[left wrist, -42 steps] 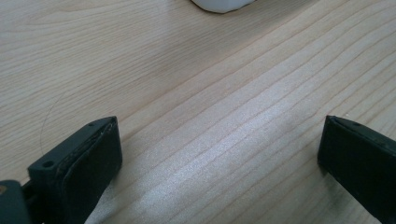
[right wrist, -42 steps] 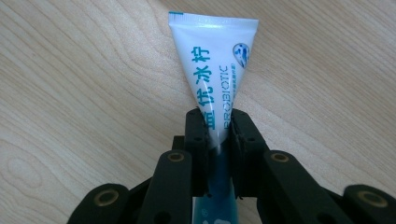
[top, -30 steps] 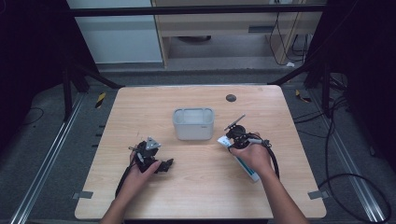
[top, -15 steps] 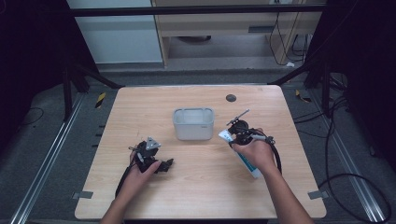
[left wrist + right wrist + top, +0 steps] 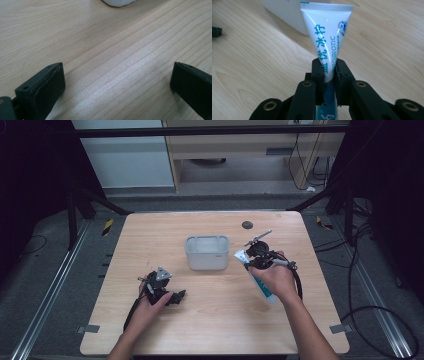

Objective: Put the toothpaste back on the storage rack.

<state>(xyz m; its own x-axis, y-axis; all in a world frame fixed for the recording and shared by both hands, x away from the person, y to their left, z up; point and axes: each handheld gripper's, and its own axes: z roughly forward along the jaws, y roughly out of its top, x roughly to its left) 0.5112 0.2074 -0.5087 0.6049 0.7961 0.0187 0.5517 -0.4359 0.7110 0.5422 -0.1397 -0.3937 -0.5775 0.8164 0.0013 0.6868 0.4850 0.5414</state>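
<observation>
Toothpaste tube (image 5: 327, 42) clenched in right tongs (image 5: 329, 71), lifted off table (image 5: 210, 320), just beside white bin (image 5: 207, 252). Left tongs (image 5: 117, 82) released, resting on the wood. Grasp done; placing in bin judged remaining.

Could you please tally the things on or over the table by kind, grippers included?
Grippers: 2, the left gripper and the right gripper
Toothpaste tube: 1
White bin: 1
Dark round disc: 1
Total: 5
</observation>
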